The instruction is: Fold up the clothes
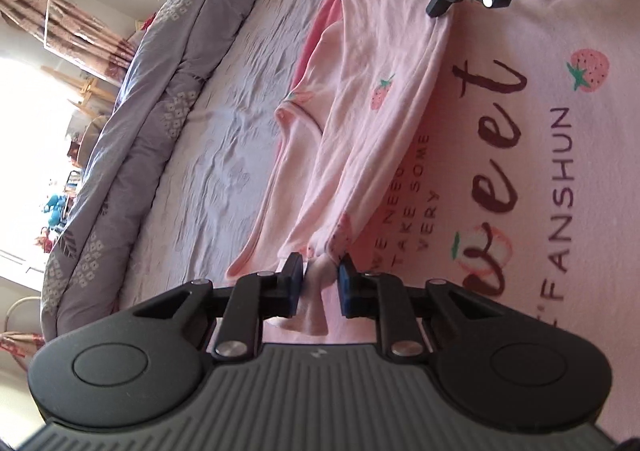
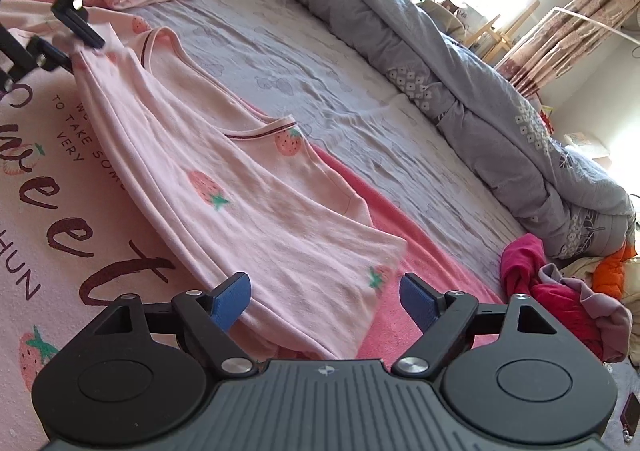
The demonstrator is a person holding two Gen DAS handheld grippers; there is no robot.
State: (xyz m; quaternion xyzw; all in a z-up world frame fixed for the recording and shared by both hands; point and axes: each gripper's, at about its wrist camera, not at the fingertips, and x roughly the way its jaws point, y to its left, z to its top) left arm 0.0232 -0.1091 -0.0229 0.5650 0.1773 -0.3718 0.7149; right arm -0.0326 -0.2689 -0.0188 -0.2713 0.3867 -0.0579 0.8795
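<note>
Reading "FANSHUN" — pink blanket (image 1: 560, 155)

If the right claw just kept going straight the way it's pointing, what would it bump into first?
Most likely the pink strawberry-print shirt: its hem lies directly ahead of the open right claw, on the pink blanket. Depth is hard to judge here.

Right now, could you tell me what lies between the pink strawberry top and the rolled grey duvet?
Only bare, wrinkled grey bedsheet separates the pink strawberry top from the rolled grey duvet; the right wrist view shows it best.
</note>
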